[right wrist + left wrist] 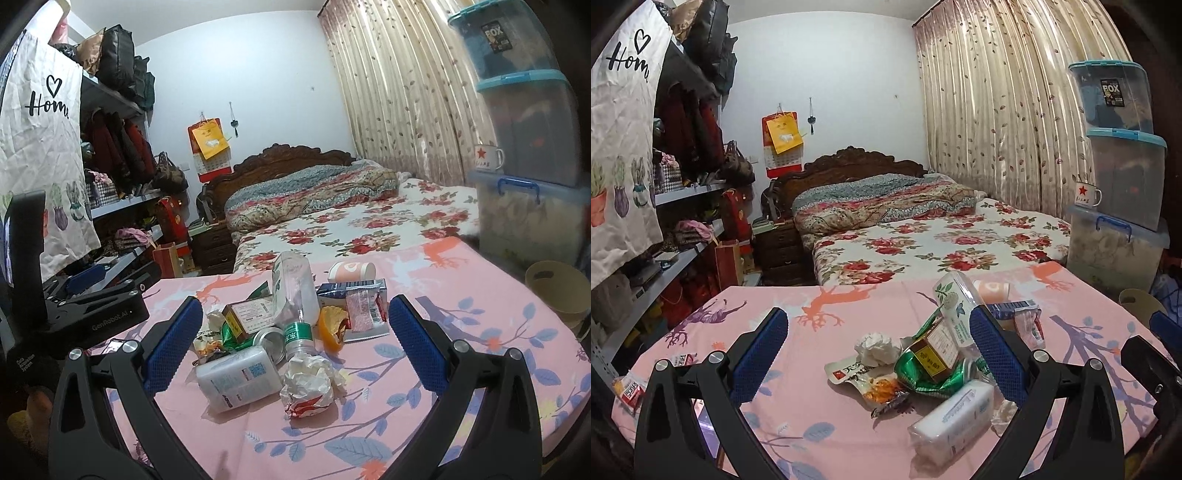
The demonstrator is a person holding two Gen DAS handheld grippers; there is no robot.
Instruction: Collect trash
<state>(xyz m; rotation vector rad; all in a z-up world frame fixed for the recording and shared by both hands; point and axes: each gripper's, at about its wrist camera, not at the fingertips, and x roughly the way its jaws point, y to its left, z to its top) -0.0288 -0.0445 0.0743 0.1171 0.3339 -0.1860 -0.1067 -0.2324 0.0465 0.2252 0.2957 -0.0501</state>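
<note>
My right gripper [295, 343] hangs spread wide with nothing in it, its blue ribbed pads flanking the trash heap; my left gripper [879, 354] is just as wide and bare on the heap's other side. I judge the nearest loose piece is the best first pick: the crumpled paper wad [308, 384], soft enough to pinch at its middle. Beside it lie a smooth white wipes pack [240, 380], a clear ribbed bottle [293, 291], curled orange peel [332, 326] and crinkly green foil [231, 334], all on the pink tablecloth [461, 369]. A tan bin [557, 286] waits right.
</note>
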